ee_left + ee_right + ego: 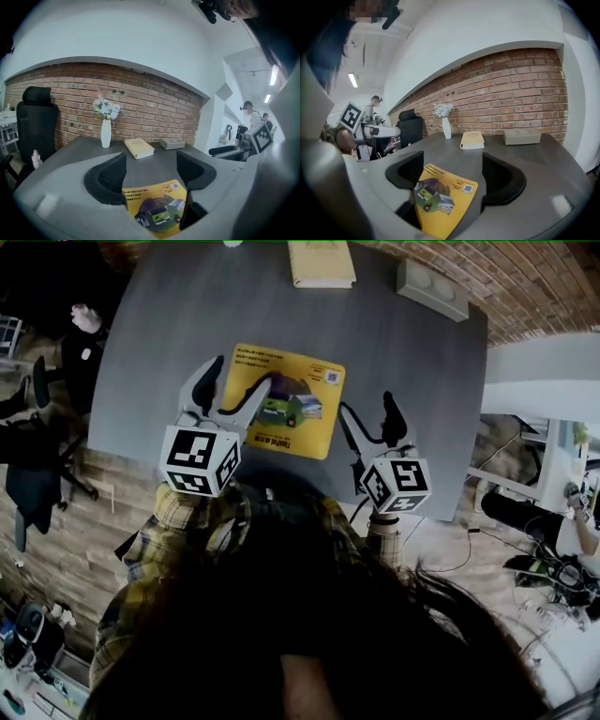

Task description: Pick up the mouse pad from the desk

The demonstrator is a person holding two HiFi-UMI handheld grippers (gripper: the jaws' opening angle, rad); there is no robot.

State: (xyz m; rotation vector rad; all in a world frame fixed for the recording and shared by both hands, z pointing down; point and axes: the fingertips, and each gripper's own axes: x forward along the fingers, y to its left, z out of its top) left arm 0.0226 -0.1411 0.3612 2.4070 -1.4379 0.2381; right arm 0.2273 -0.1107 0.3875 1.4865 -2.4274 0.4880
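Observation:
A yellow mouse pad (286,399) with a printed picture lies flat on the dark grey desk (412,362). My left gripper (242,373) hovers over the pad's left edge, jaws open and empty. My right gripper (367,407) is just off the pad's right edge, also open and empty. In the left gripper view the mouse pad (157,208) shows low between the open jaws of the left gripper (150,176). The right gripper view has the mouse pad (440,201) below and left of the right gripper (454,180).
A cream book (321,263) and a grey box (431,289) lie at the desk's far edge. A white vase with flowers (106,131) stands by the brick wall. Black office chairs (37,456) stand left of the desk. People stand further off (372,112).

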